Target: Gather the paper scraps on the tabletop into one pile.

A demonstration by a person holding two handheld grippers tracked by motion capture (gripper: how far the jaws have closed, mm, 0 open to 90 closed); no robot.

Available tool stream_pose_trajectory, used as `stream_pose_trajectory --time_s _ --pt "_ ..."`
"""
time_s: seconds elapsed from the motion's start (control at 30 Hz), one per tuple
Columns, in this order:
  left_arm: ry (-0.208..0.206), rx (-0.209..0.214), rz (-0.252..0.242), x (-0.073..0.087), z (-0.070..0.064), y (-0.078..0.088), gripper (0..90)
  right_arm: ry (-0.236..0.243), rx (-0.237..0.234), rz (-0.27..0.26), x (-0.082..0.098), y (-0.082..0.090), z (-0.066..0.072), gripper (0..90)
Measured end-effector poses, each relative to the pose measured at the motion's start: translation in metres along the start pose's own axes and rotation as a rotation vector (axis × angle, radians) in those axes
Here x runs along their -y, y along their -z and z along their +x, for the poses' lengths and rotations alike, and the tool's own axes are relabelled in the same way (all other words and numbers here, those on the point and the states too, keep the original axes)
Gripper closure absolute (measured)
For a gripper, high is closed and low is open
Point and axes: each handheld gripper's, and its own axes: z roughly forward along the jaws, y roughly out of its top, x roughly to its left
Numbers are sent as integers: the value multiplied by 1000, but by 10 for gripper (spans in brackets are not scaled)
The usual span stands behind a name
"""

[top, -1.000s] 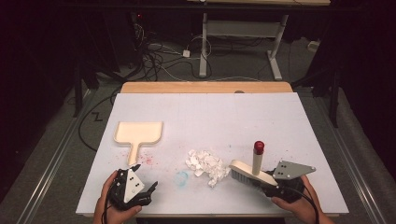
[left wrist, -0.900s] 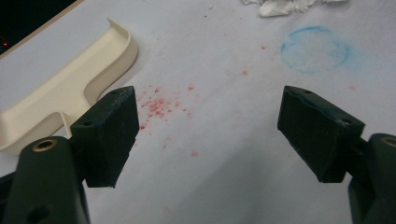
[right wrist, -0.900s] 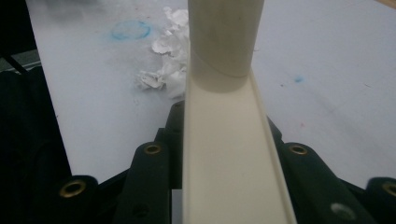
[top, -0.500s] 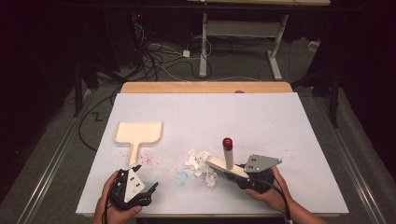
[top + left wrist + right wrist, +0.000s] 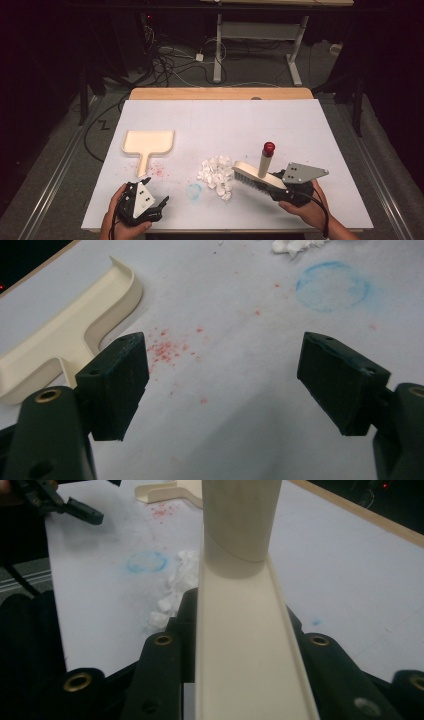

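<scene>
A cream brush (image 5: 252, 176) with an upright red-capped handle (image 5: 268, 148) hovers just right of a pile of white paper scraps (image 5: 216, 172). My right gripper (image 5: 277, 189) is shut on the brush's back (image 5: 240, 645), a jaw on each side. The scraps (image 5: 172, 592) lie left of the brush in the right gripper view. A cream dustpan (image 5: 149, 142) lies flat at the left, handle toward me. My left gripper (image 5: 157, 189) rests near the front edge below the dustpan, open with nothing between its jaws (image 5: 225, 365). The dustpan (image 5: 65, 335) sits just beyond its left jaw.
The white table sheet (image 5: 225, 125) carries a blue chalk ring (image 5: 195, 190) and red specks (image 5: 157, 171) between the dustpan and the scraps. A wooden strip (image 5: 220, 93) runs along the far edge. Cables and table legs (image 5: 217, 50) stand on the dark floor beyond.
The right gripper swept the brush left against the scraps, then drew back right and slightly up. The left gripper stayed put.
</scene>
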Motion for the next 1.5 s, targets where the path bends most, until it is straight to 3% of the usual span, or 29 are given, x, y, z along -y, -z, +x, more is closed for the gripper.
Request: stream_pose_trajectory --time_s 0.27,0.4,0.53,0.8,0.97,1.13,1.23,1.43,1.5 --pt "-5 3 7 0 -1 -2 200 23 -105 45 14 13 19 675" --pt "-8 5 6 -1 -1 -2 200 41 -173 74 18 4 29 675" --pt "-9 7 5 -1 -1 -2 200 36 -197 87 19 -14 33 676" --pt "-15 16 9 -1 -1 -4 200 36 -134 57 11 -42 19 677" --pt "-18 19 13 -1 -2 -5 200 49 -132 60 3 -54 14 677" --pt "-21 15 14 -2 -2 -5 207 65 -95 41 -7 -65 4 677" --pt "-24 15 15 -2 -2 -6 207 53 -106 22 -11 -72 -1 676" --pt "-16 12 12 1 -1 -3 207 48 -131 9 -15 -60 0 676" --pt "-16 8 9 1 -1 -2 207 62 -123 31 -17 -53 4 676"
